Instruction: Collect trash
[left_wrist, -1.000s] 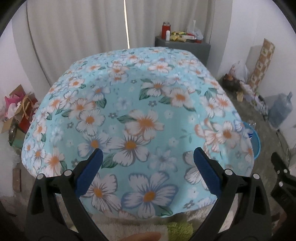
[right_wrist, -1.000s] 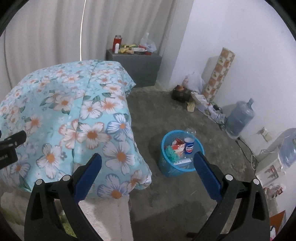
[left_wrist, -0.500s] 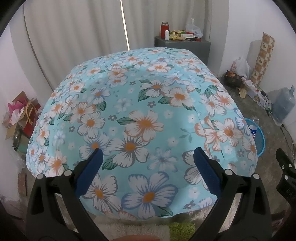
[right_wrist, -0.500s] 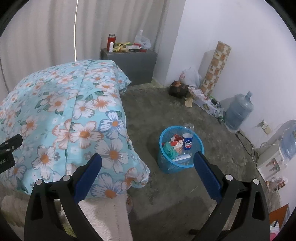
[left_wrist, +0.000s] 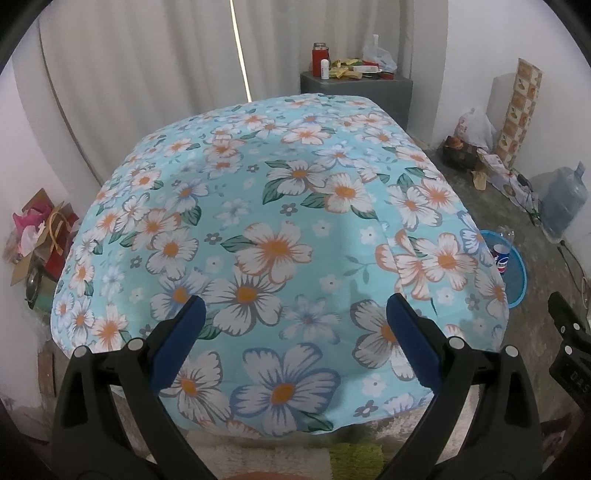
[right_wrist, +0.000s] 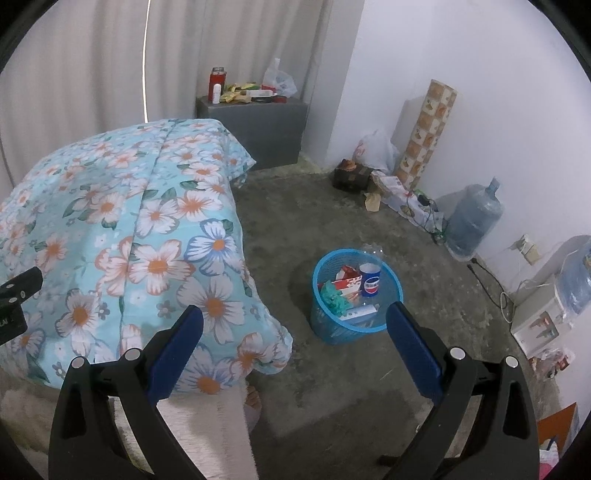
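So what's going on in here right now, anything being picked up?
Nothing is held. A person holds both grippers open and empty: the left gripper faces the floral bedspread, which looks free of litter, and the right gripper looks down at the floor by the blue basket. The basket already holds a Pepsi cup, a red-and-white carton and other scraps.

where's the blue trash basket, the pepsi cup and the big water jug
blue trash basket (right_wrist: 332, 328), right wrist view, on its front mesh wall
pepsi cup (right_wrist: 370, 283), right wrist view, on its logo side
water jug (right_wrist: 472, 221), right wrist view, on its body
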